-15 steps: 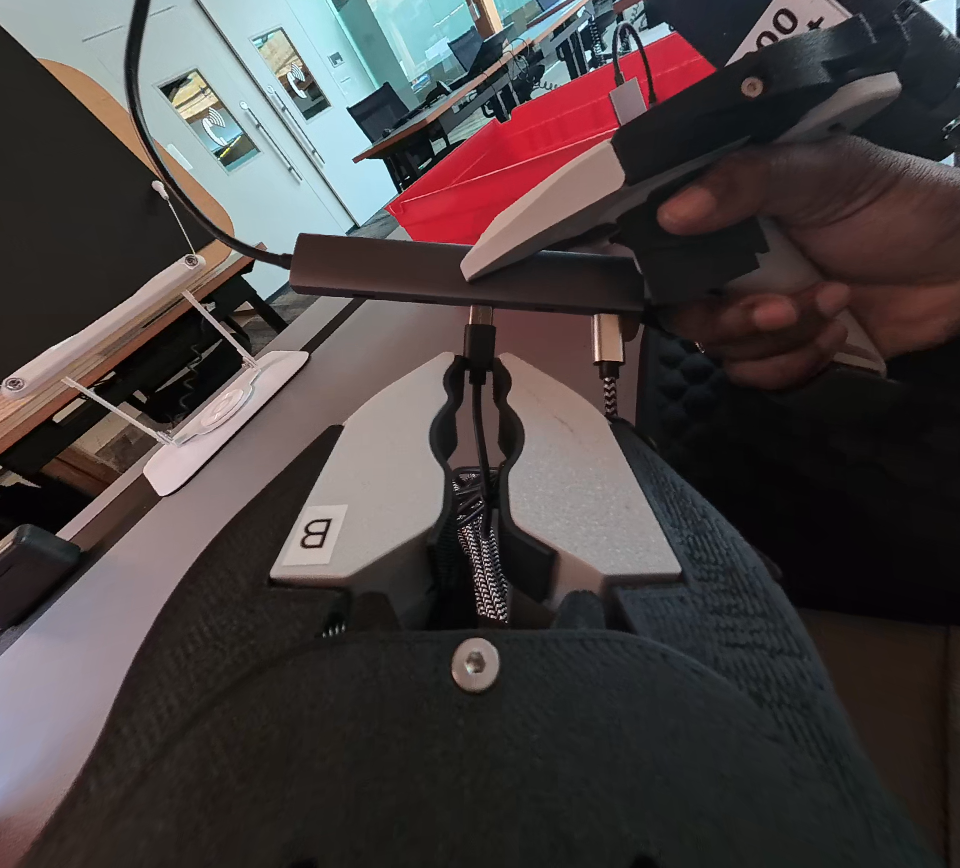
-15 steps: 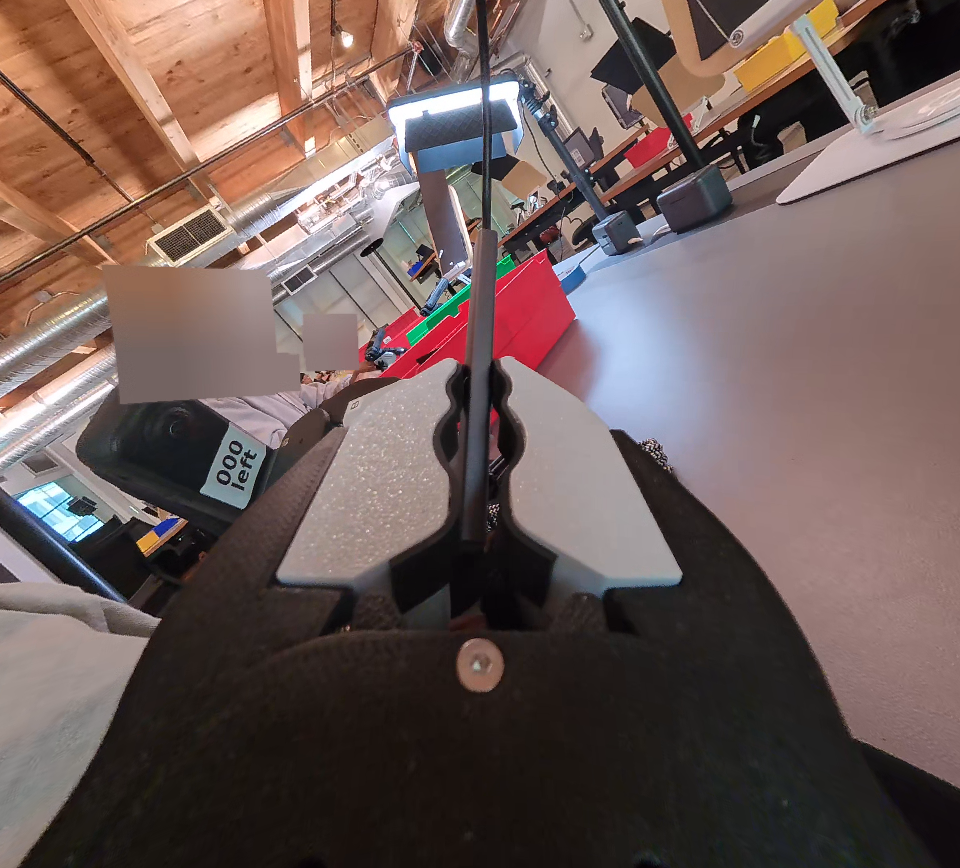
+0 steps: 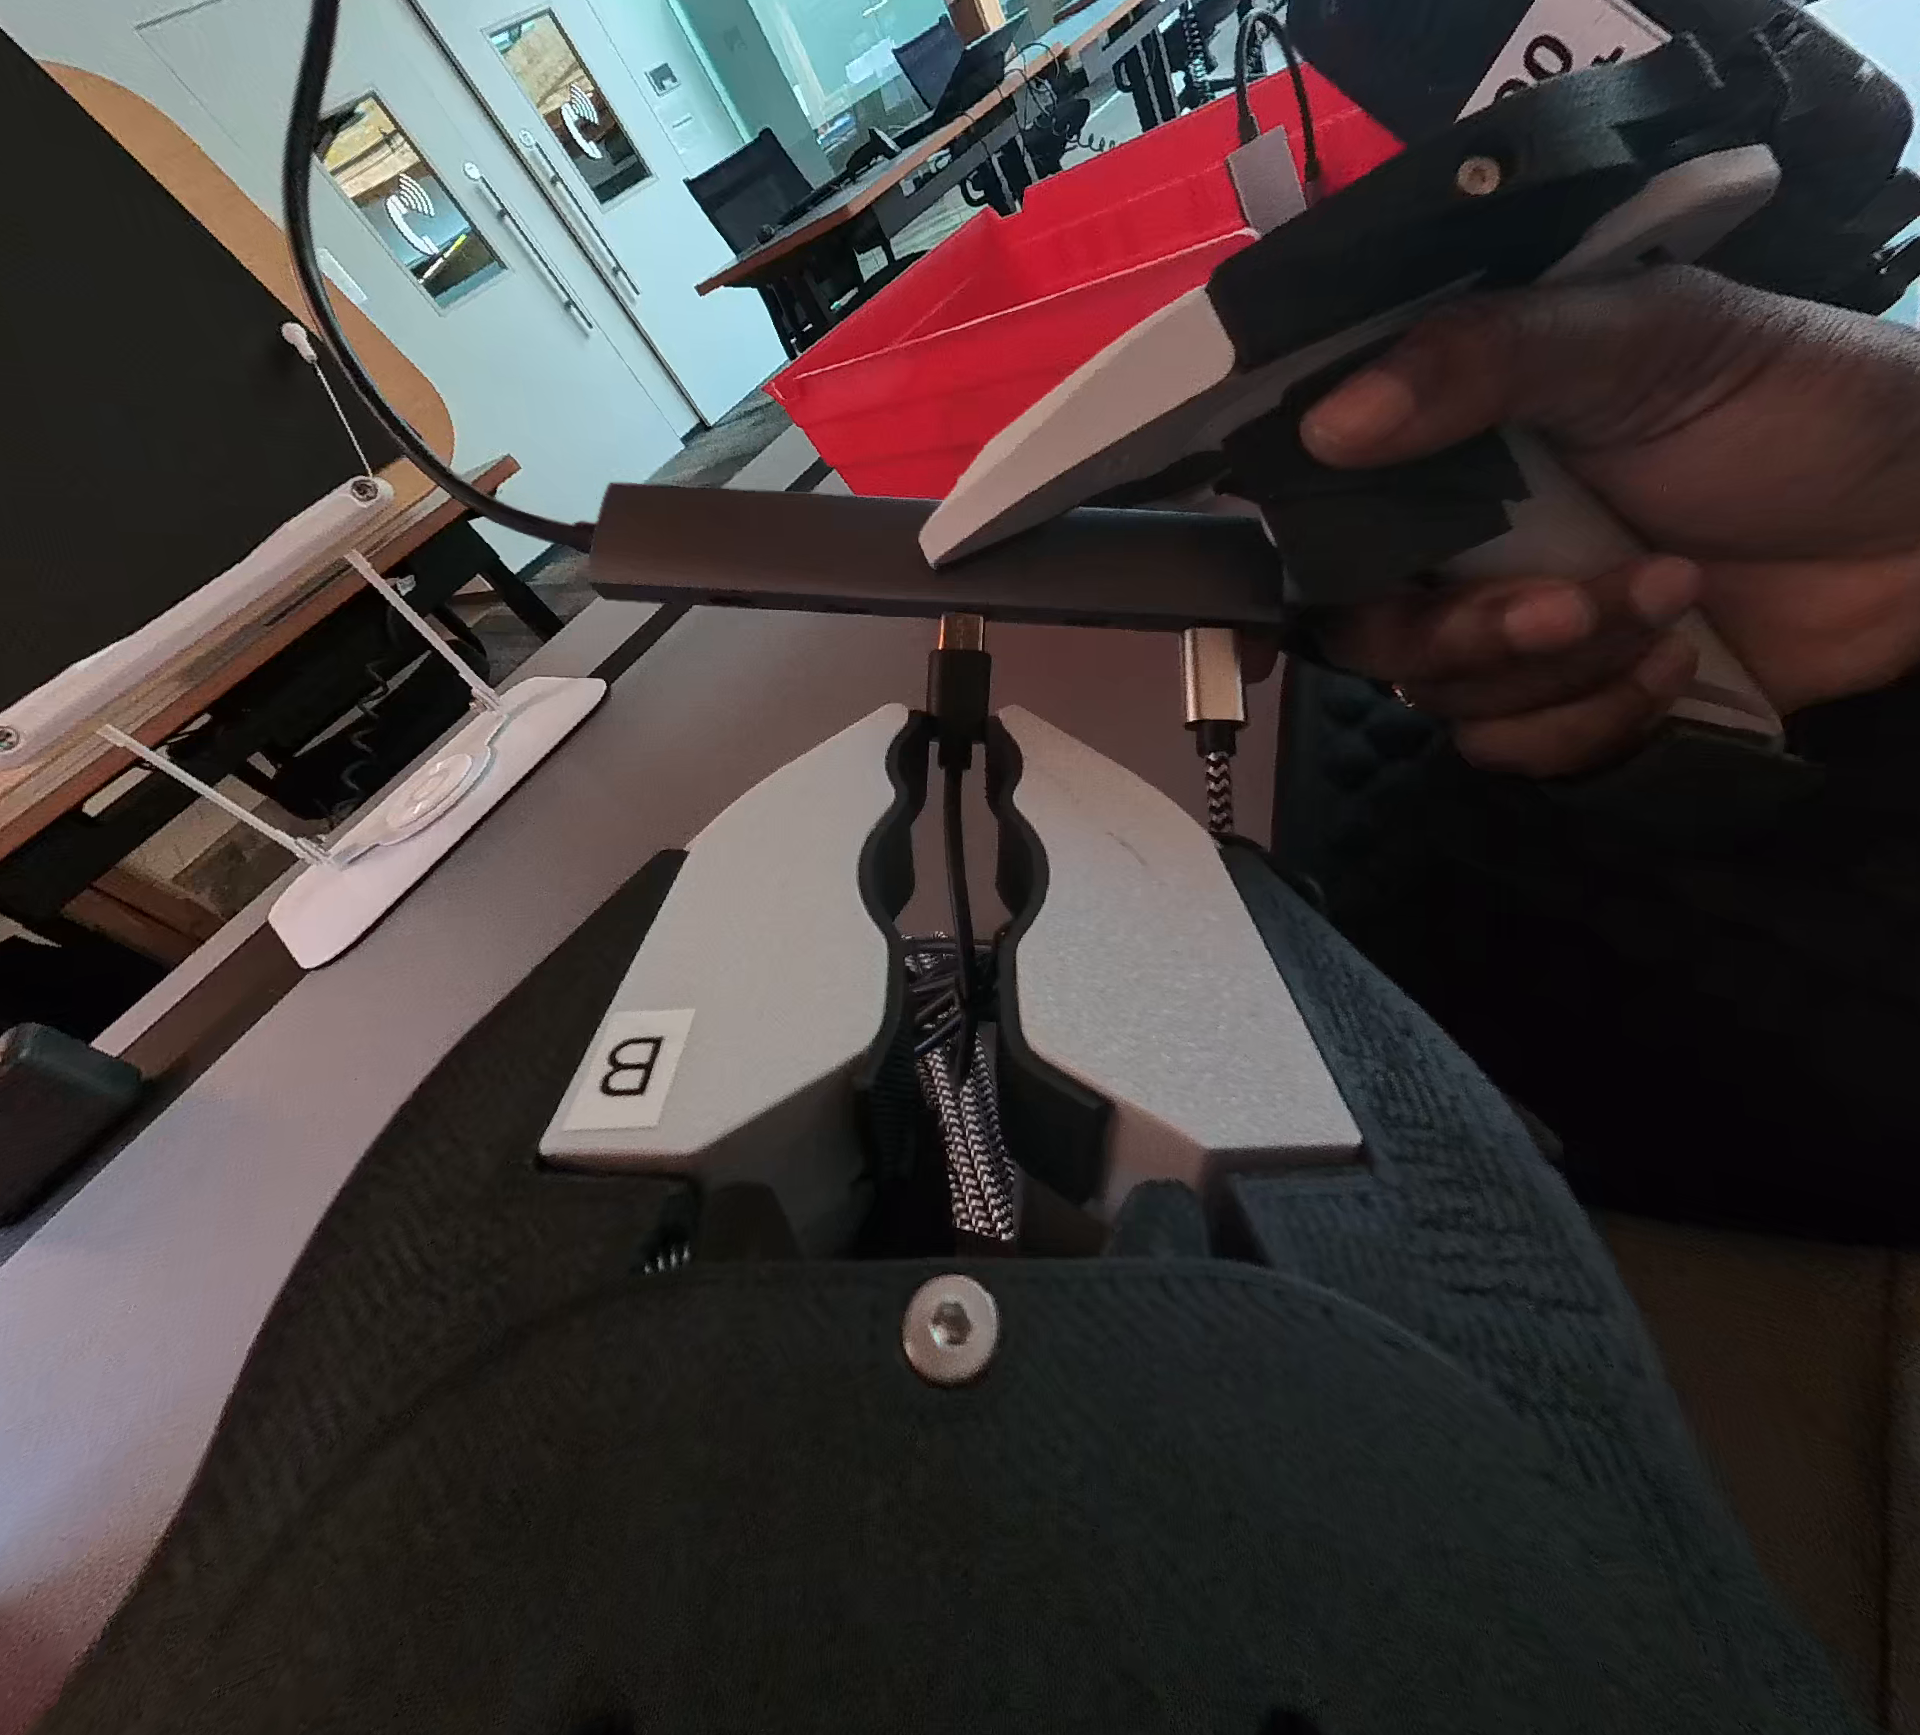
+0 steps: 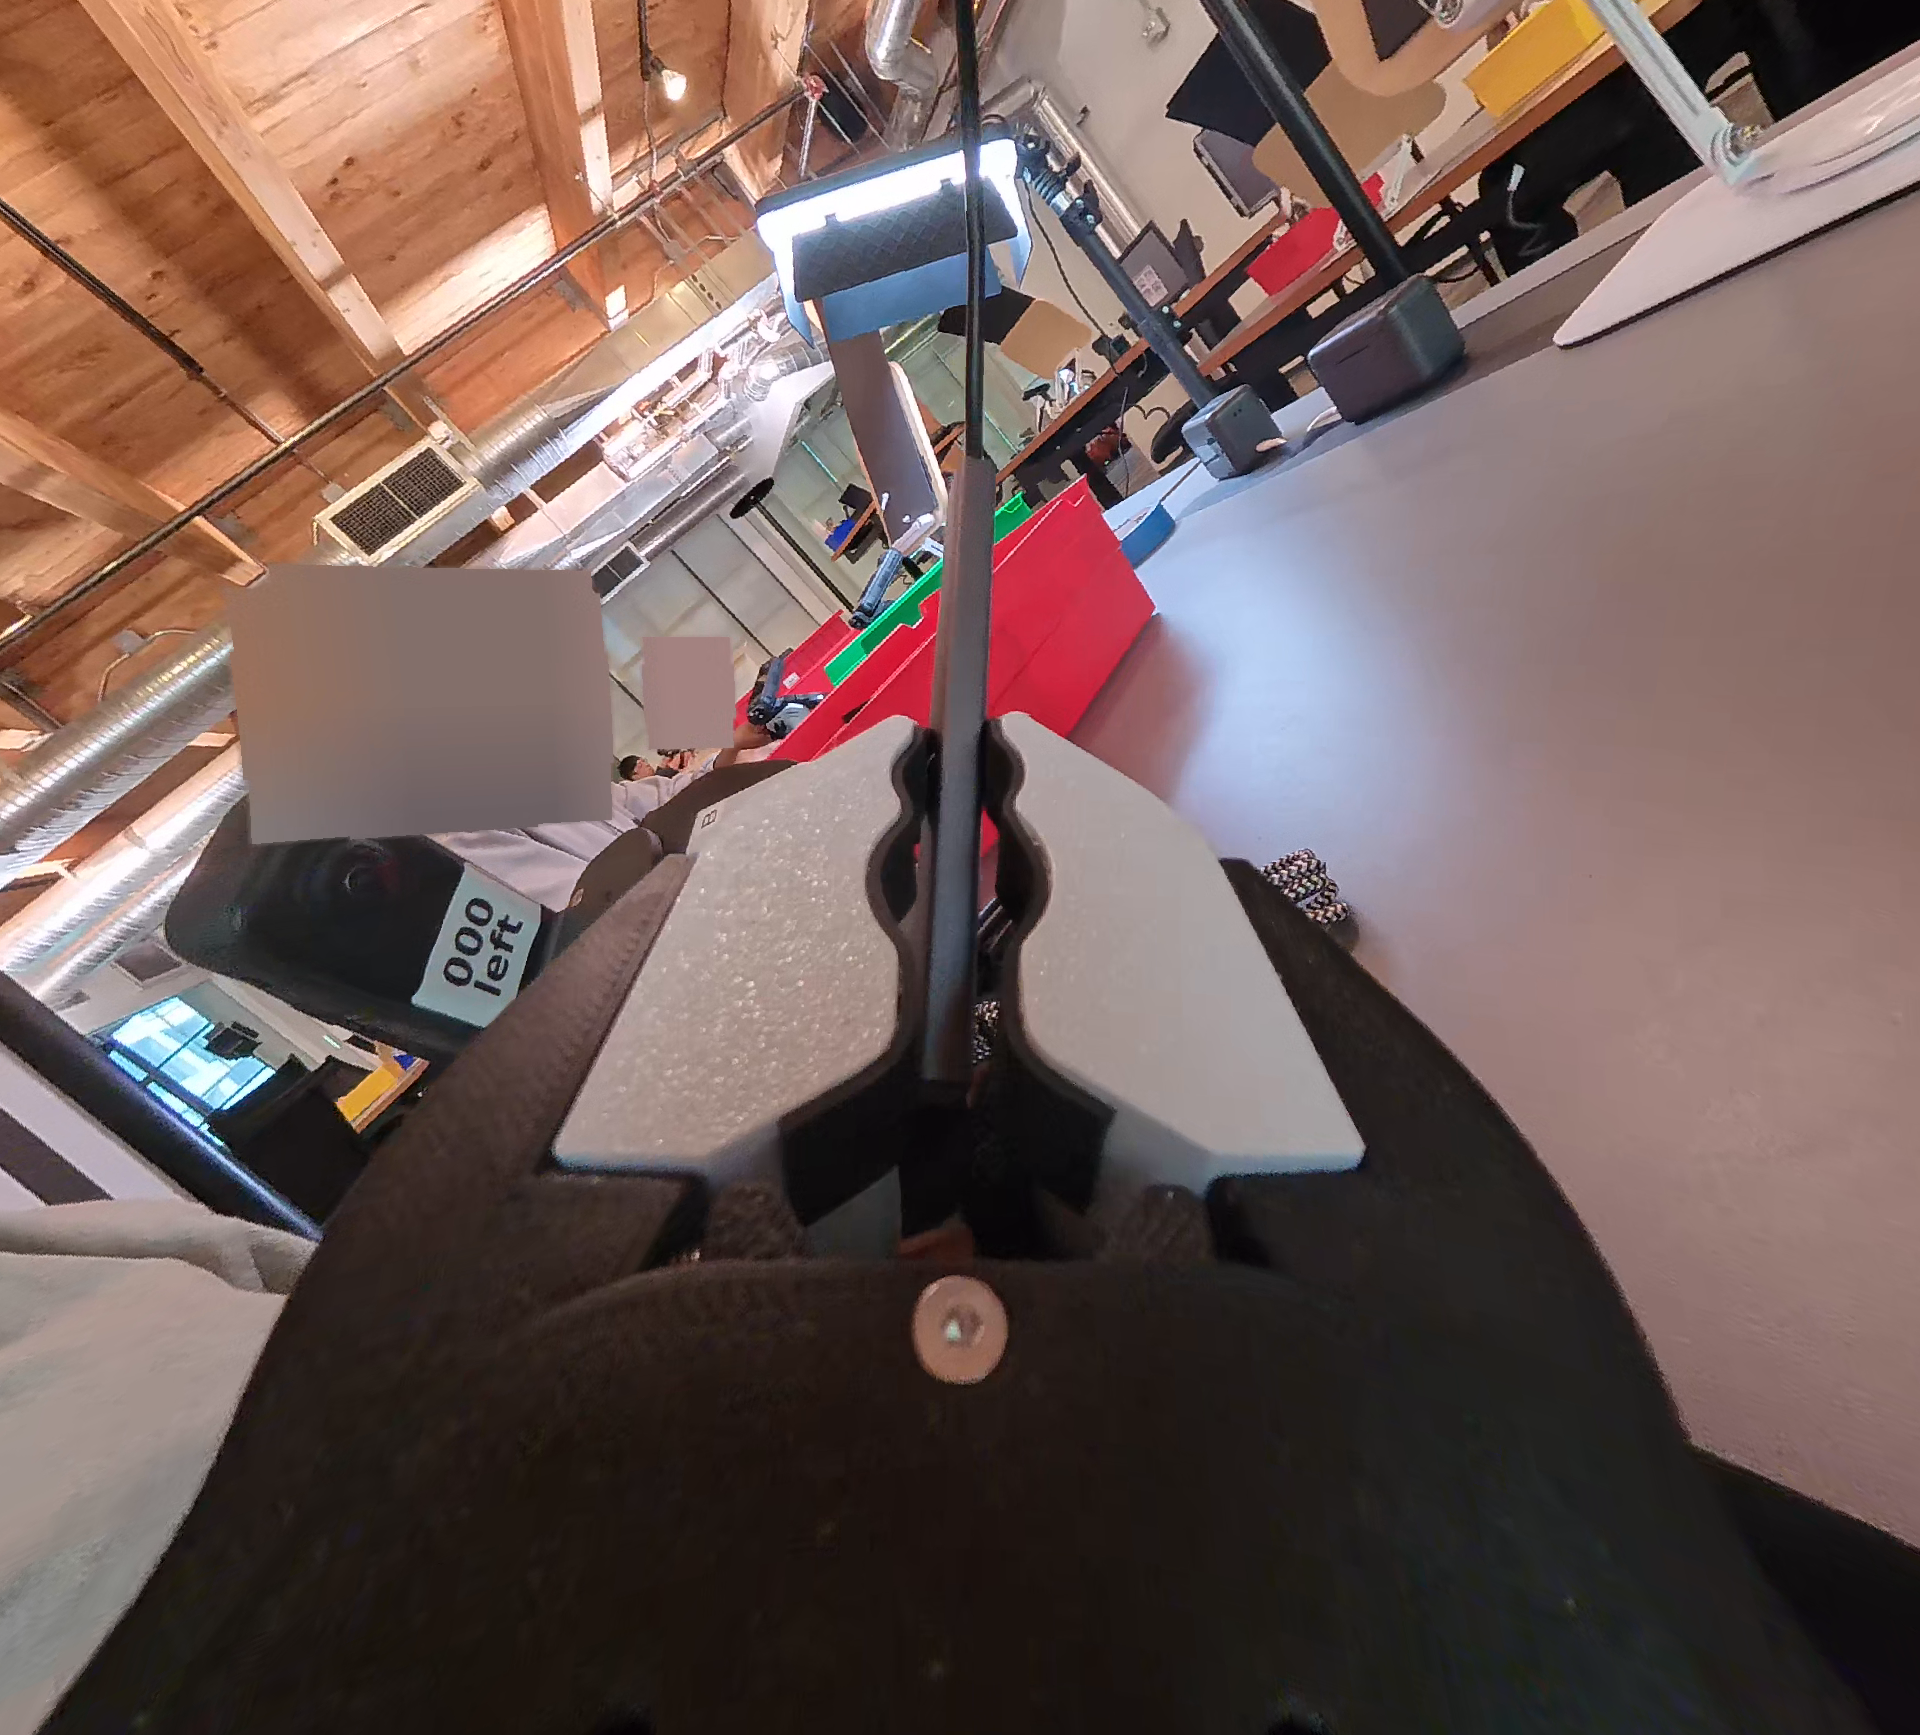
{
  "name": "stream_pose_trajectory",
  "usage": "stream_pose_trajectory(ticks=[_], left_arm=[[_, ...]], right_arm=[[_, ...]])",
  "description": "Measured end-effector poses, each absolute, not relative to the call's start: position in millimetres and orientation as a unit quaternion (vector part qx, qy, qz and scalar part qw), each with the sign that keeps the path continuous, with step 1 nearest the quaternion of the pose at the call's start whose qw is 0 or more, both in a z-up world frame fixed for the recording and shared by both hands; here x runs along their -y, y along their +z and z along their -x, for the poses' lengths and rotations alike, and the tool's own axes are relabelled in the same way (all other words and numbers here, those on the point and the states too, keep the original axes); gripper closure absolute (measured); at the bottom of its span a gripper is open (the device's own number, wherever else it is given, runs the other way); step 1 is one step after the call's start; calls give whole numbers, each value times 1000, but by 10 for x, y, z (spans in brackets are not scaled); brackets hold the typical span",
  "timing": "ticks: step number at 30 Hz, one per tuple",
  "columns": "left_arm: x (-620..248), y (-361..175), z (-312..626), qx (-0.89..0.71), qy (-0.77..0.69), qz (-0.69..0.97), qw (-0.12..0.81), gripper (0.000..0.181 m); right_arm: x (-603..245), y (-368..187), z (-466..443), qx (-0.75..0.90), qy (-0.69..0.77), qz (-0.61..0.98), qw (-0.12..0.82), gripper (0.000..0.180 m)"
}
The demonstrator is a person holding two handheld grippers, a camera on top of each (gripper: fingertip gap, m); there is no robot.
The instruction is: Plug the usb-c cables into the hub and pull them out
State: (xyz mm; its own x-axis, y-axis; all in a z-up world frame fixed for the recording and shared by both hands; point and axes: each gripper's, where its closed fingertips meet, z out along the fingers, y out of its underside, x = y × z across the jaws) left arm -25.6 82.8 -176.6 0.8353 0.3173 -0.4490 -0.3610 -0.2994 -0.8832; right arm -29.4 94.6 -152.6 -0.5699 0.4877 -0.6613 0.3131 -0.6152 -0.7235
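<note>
At frame centre, the left claw (image 3: 961, 735) pinches the black usb-c plug (image 3: 961, 677) under the slim dark-grey metal hub (image 3: 831, 558), itself clamped in the right claw (image 4: 958, 735); a skewed pull may bend the connector.

The left tongs (image 3: 961, 735) have two pale grey, grainy plastic fingers (image 3: 774, 937) with black wavy inner pads, set in a black textured body with one silver hex screw (image 3: 951, 1327). A white sticker with a black letter (image 3: 620, 1067) sits on one finger. The right tongs (image 4: 961, 735) look the same, with a silver screw (image 4: 959, 1328).
</note>
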Motion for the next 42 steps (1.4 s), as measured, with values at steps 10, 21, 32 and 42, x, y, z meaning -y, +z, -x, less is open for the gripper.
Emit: stream_pose_trajectory(ticks=[10, 21, 32, 42], left_arm=[[-820, -1798, 287, 3, 260, 763, 592, 170], [-827, -1835, 287, 3, 253, 771, 584, 170], [-828, -1847, 294, 6, 251, 773, 582, 170], [-827, -1850, 294, 7, 247, 774, 583, 170]], right_arm=[[-948, -1575, 339, 413, 772, 483, 23, 170], [-941, -1580, 337, 416, 772, 480, 27, 171], [-933, -1575, 332, 426, 765, 479, 58, 170], [-931, -1573, 329, 436, 755, 481, 93, 170]])
